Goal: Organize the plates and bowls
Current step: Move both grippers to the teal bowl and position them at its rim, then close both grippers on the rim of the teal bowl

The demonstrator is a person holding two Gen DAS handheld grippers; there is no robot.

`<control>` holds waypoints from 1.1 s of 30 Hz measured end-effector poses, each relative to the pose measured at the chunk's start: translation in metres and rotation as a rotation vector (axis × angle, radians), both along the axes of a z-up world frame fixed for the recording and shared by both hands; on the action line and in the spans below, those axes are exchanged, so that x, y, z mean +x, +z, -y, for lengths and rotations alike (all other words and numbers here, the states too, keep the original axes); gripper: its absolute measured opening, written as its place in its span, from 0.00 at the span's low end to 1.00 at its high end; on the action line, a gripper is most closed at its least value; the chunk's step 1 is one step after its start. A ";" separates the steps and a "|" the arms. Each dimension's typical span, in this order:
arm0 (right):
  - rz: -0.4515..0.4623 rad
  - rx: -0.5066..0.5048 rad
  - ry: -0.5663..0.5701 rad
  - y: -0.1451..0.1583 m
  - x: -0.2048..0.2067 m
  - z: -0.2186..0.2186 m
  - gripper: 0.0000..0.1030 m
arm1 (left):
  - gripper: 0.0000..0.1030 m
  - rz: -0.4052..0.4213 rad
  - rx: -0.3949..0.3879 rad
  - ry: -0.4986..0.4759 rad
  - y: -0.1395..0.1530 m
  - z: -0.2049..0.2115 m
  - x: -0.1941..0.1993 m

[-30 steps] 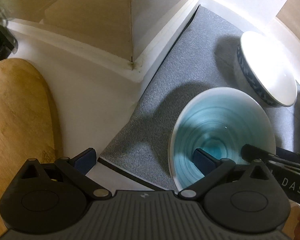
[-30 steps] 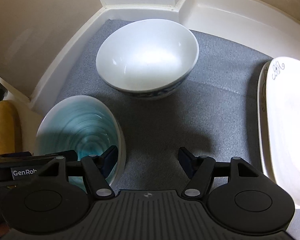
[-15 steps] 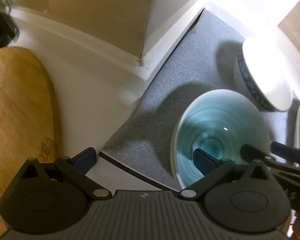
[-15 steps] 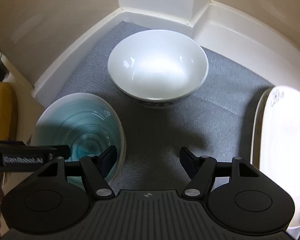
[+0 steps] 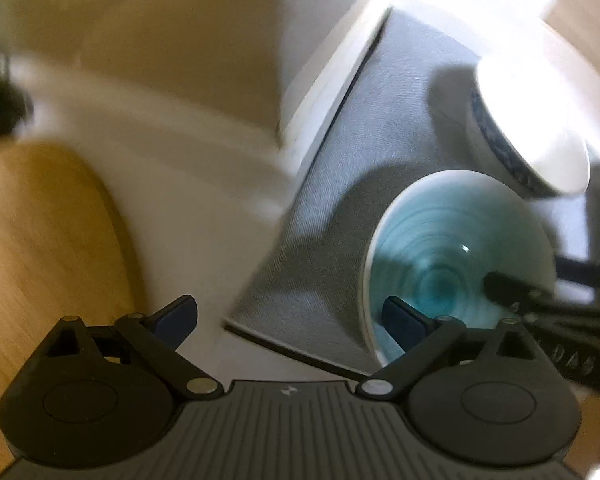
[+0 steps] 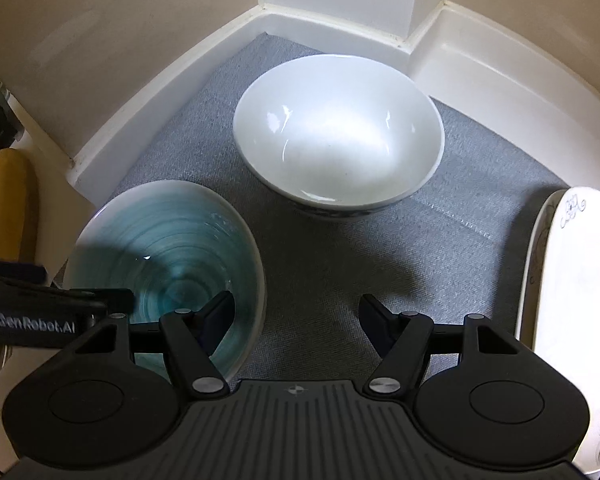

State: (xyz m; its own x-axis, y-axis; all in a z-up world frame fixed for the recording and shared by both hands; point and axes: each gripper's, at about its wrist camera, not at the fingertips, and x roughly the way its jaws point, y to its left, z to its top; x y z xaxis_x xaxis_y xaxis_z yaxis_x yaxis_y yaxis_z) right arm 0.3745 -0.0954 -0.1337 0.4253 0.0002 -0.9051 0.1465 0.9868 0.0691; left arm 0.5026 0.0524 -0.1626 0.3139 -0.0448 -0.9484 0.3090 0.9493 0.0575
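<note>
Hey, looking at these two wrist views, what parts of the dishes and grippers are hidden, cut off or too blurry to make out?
- White plate: right wrist view, cut off by the right edge.
- White bowl: left wrist view, washed out by glare and motion blur; its blue outer pattern is unreadable.
- Teal bowl: right wrist view, near rim hidden behind the right gripper and the left gripper's finger.
- Wooden board: left wrist view, blurred, cut off at the left edge.

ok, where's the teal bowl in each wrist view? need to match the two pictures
Left wrist: teal bowl sits lower right, on the grey mat, with the left gripper's right finger over its near rim.
Right wrist: teal bowl sits lower left, partly behind the right gripper's left finger.
Shared landmark: the white bowl, just beyond the teal one in both views.
</note>
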 end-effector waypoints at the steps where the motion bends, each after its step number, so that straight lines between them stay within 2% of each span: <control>1: -0.003 0.002 -0.001 -0.001 0.000 0.000 0.69 | 0.97 0.043 0.032 -0.040 0.003 0.005 -0.003; 5: -0.007 0.020 -0.005 -0.005 0.001 0.002 0.69 | 0.97 0.106 0.090 -0.095 0.004 0.016 -0.007; 20: 0.006 0.043 -0.012 -0.006 -0.003 0.012 0.69 | 0.96 0.118 0.092 -0.114 -0.001 0.025 -0.011; 22: 0.018 0.049 -0.020 -0.005 -0.005 0.014 0.61 | 0.88 0.111 0.060 -0.123 0.001 0.022 -0.012; 23: 0.028 0.063 -0.023 -0.003 -0.006 0.015 0.56 | 0.78 0.102 0.034 -0.124 0.003 0.021 -0.012; 24: 0.035 0.080 -0.019 -0.002 -0.008 0.015 0.47 | 0.64 0.090 -0.002 -0.123 0.007 0.020 -0.013; 25: 0.040 0.089 -0.014 0.000 -0.011 0.014 0.39 | 0.59 0.072 -0.040 -0.120 0.008 0.018 -0.012; 26: 0.044 0.094 -0.007 0.002 -0.012 0.014 0.35 | 0.51 0.075 -0.049 -0.117 0.010 0.017 -0.013; 27: 0.048 0.100 0.001 0.003 -0.013 0.013 0.28 | 0.33 0.080 -0.073 -0.127 0.012 0.017 -0.014; 29: 0.056 0.116 0.007 0.004 -0.015 0.012 0.17 | 0.17 0.055 -0.127 -0.141 0.013 0.015 -0.016; 30: 0.059 0.124 0.010 0.005 -0.016 0.012 0.11 | 0.16 0.041 -0.143 -0.148 0.013 0.015 -0.017; 33: 0.063 0.121 0.001 0.005 -0.017 0.012 0.09 | 0.16 0.033 -0.181 -0.130 0.013 0.011 -0.019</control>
State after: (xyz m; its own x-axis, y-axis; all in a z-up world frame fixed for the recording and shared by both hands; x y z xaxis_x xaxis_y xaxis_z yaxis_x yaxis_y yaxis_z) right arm 0.3572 -0.1075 -0.1284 0.4808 0.1082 -0.8701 0.1369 0.9709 0.1963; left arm 0.4841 0.0416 -0.1497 0.3247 -0.2555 -0.9106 0.4304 0.8973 -0.0982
